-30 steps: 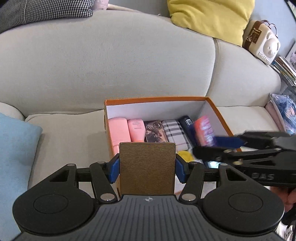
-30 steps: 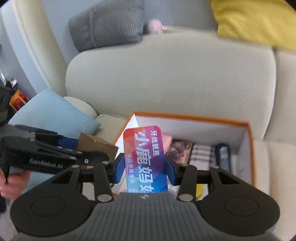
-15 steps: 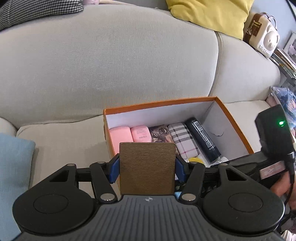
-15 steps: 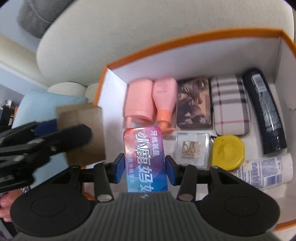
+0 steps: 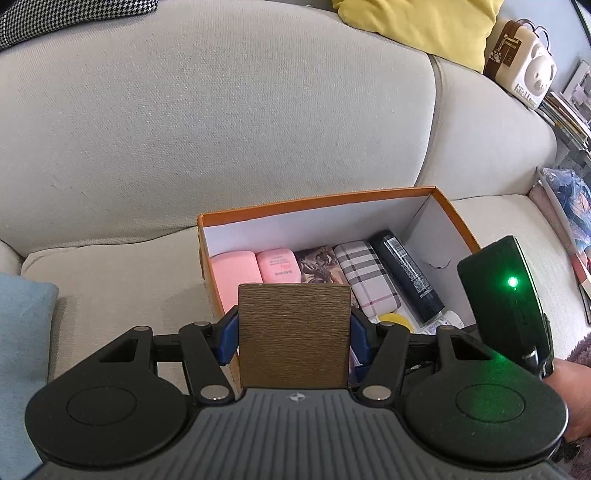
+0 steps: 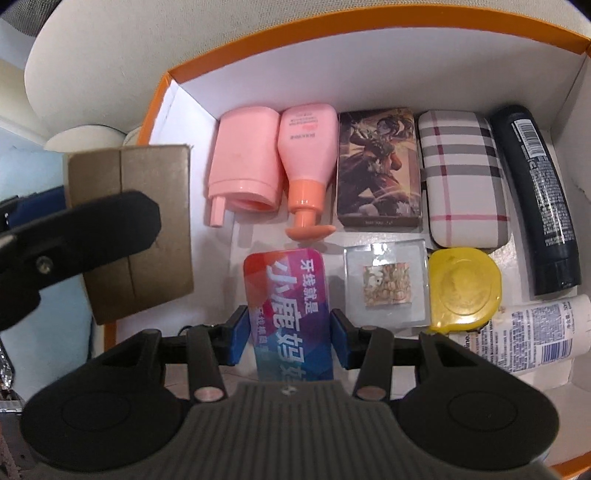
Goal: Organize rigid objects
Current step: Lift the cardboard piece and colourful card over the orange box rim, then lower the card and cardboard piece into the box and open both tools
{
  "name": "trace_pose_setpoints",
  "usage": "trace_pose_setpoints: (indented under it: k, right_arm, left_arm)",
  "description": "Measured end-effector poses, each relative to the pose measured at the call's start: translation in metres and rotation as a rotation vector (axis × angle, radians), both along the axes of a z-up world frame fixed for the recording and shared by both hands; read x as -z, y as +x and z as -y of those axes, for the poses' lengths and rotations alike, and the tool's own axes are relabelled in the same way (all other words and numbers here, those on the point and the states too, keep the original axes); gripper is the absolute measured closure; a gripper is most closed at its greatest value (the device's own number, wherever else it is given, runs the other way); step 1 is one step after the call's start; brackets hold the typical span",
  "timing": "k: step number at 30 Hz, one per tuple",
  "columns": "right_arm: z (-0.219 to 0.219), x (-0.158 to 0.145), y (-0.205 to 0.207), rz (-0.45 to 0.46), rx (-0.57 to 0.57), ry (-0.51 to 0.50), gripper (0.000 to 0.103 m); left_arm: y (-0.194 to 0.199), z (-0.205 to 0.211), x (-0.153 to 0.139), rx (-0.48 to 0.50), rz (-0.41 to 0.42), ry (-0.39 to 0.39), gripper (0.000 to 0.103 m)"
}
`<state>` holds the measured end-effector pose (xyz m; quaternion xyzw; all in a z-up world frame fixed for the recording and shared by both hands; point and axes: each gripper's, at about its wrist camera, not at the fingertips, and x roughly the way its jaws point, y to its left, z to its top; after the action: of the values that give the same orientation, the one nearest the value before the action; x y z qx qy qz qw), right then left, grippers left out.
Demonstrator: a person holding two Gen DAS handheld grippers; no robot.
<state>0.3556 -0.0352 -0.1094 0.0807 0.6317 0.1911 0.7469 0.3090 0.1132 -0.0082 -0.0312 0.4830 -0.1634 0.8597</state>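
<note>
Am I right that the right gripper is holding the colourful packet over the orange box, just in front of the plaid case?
Not quite. The right gripper does hold the colourful packet over the orange box, but the right wrist view shows it in front of the pink pump bottle. The plaid case lies further right, behind the yellow tape measure.

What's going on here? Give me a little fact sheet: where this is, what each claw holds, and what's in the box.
Place: beige sofa
Container: orange-rimmed box, white inside
Left gripper: shut on a brown cardboard box, beside the container's left wall
Right gripper: shut on a colourful flat pack, low over the container's floor
Back row: pink cap, pink pump bottle, illustrated box, plaid case, dark bottle
Front row: clear case, yellow tape measure, white tube
</note>
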Motion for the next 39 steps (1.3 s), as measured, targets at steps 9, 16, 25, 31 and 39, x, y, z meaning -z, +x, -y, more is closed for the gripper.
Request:
trace_pose_setpoints:
  k: [9, 16, 25, 31, 39]
  right_arm:
    - [0.006, -0.024, -0.013, 0.079, -0.046, -0.001, 0.053]
    - [0.057, -0.068, -0.039, 0.287, -0.004, -0.07, 0.053]
    - [0.112, -0.066, -0.041, 0.294, 0.101, -0.094, 0.053]
    - [0.114, -0.057, -0.044, 0.279, 0.108, -0.063, 0.053]
    - [0.118, -0.048, -0.045, 0.276, 0.108, -0.052, 0.052]
  left_arm:
    - [0.0, 0.004, 0.001, 0.01, -0.019, 0.024, 0.036]
    - [-0.003, 0.019, 0.007, 0.009, -0.115, 0.009, 0.036]
    - [0.005, 0.04, 0.035, -0.005, -0.344, -0.067, 0.036]
    - [0.011, 0.047, 0.045, -0.025, -0.387, -0.058, 0.036]
    - [0.024, 0.048, 0.045, -0.03, -0.335, 0.183, 0.036]
